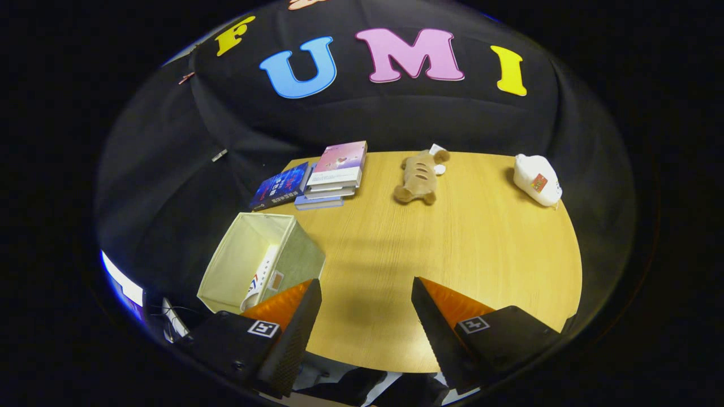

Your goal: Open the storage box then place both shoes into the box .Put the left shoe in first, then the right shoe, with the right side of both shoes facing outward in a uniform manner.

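Gripper [362, 316] jaws spread, empty, over wooden table [464, 249] | beige fabric storage box [261, 261] at 10 o'clock, open, white shoe [259, 280] inside | next: fetch other shoe, match its facing

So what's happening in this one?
A person is holding the gripper over a wooden table, its fingers open with nothing between them. The open box sits just ahead of the left finger, at the table's edge, with a shoe already inside. Beyond the fingers, at the far side of the table, lie a stack of books, a plush toy and a white item that may be the second shoe; I cannot tell.
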A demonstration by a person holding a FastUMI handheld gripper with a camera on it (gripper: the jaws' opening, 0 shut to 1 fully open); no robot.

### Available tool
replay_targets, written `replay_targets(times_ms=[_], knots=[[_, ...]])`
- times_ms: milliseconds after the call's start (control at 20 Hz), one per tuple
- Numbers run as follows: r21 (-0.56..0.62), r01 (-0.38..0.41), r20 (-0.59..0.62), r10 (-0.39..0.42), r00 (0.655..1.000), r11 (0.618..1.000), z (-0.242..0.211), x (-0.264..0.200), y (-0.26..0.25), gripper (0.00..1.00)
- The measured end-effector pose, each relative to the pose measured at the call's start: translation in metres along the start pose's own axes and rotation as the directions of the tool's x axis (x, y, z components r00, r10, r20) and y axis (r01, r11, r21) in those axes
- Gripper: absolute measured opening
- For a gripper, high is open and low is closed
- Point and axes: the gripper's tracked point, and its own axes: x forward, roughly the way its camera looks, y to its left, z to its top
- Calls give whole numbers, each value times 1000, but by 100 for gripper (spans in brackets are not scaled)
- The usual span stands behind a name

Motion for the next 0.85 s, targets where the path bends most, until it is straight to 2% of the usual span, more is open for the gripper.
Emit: replay_targets(times_ms=[200, 350, 700, 850], knots=[[9, 12, 153, -13, 988, 1000, 21, -22, -20, 98], [-16, 49, 273, -43, 961, 999, 40, -45, -37, 98], [-46, 150, 472, -110, 874, 988, 71, -96, -64, 98], [-53, 200, 554, -138, 821, 978, 88, -122, -70, 98]])
